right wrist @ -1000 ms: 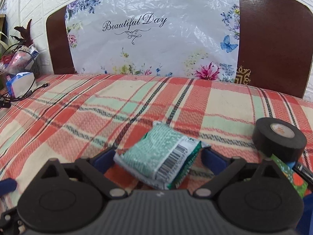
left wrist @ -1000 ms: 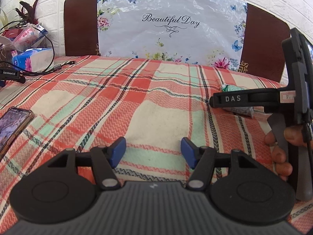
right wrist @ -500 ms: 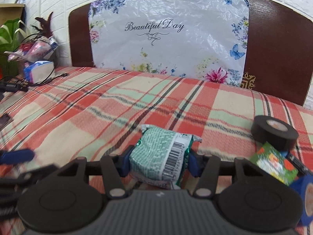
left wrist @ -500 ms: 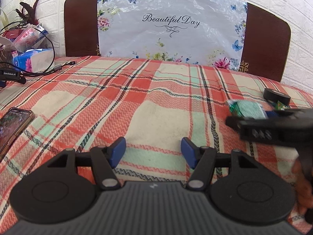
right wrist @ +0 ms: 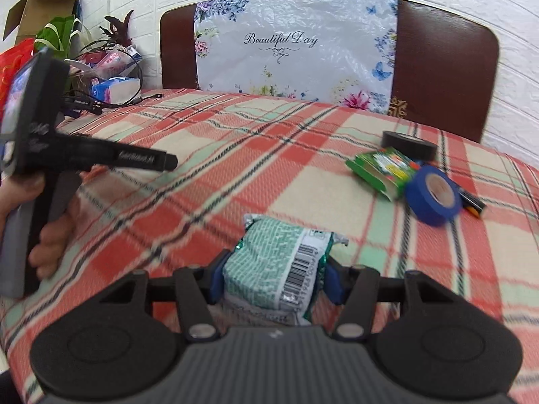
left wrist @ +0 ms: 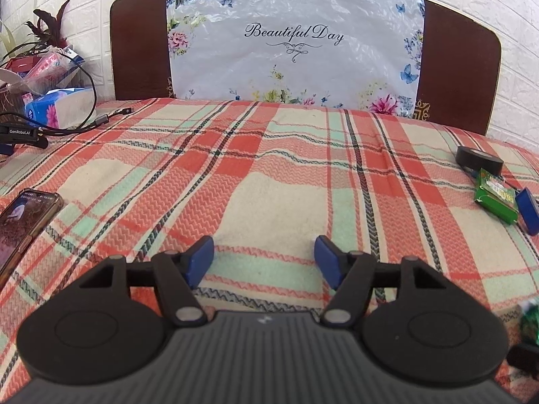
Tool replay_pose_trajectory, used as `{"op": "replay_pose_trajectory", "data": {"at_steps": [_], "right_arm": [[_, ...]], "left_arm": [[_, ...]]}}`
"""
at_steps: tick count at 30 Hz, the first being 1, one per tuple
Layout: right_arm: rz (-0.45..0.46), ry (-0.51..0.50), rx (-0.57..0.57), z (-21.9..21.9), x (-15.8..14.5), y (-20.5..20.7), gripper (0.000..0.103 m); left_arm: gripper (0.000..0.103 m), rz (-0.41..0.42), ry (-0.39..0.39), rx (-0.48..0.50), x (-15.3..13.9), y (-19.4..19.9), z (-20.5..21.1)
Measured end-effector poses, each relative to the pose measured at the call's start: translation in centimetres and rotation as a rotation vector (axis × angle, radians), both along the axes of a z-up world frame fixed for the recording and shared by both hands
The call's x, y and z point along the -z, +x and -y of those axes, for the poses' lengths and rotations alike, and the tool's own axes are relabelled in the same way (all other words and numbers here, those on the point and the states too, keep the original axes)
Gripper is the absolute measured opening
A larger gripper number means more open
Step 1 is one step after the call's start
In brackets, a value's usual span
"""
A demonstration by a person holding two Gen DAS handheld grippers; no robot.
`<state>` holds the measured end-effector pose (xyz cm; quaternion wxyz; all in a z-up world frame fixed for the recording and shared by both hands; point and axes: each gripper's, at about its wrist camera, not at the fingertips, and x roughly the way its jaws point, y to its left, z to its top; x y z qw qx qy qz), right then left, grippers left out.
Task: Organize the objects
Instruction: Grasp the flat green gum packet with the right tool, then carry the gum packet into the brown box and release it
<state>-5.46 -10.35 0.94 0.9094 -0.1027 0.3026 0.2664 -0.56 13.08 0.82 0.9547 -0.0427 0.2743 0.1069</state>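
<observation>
The right tongs [right wrist: 274, 277] are clenched on a green-and-white snack packet [right wrist: 279, 262], the blue pads [right wrist: 215, 281] pressing into its two sides so that the wrapper bulges between them; its barcode faces up and its crimped far end sticks out past the fingertips. The packet is off the bed, carried above the plaid bedspread [right wrist: 235, 155].

The left tongs [left wrist: 264, 257] are parted with nothing between them, only the checked cloth showing in the gap, and their jaws are widening a little. In the right wrist view the left-hand tool appears at the left edge, gripped by a hand [right wrist: 43, 232] around its handle.

Toward the right side of the bed lies a small cluster: a black tape roll [right wrist: 409, 141] farthest back, a green box [right wrist: 380, 168] just in front of it, and a blue tape roll [right wrist: 433, 195] touching the box's near end, tilted up on its edge. A dark pen-like thing [right wrist: 473, 203] pokes out from behind the blue roll.

At the left edge of the bed a phone [left wrist: 23, 219] lies face up with its screen lit. Beyond the bed's far left corner are a tissue pack [left wrist: 59, 107], cables and a plant. A dark headboard [left wrist: 458, 67] draped with a floral plastic sheet [left wrist: 293, 50] stands behind
</observation>
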Motion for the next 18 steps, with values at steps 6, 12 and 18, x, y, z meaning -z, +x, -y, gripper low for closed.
{"op": "replay_pose_trajectory", "data": {"at_steps": [6, 12, 18], "right_arm": [[-0.009, 0.021, 0.05, 2.0, -0.2, -1.9, 0.078], [0.016, 0.017, 0.066, 4.0, 0.3, -4.4, 0.083], [0.013, 0.012, 0.082, 4.1, 0.2, -4.6, 0.086]], "left_arm": [[0.071, -0.012, 0.012, -0.003, -0.1, -0.2, 0.2], [0.071, -0.047, -0.033, 0.028, -0.5, -2.6, 1.3], [0.072, -0.141, -0.203, 0.227, -2.0, -4.4, 5.3]]}}
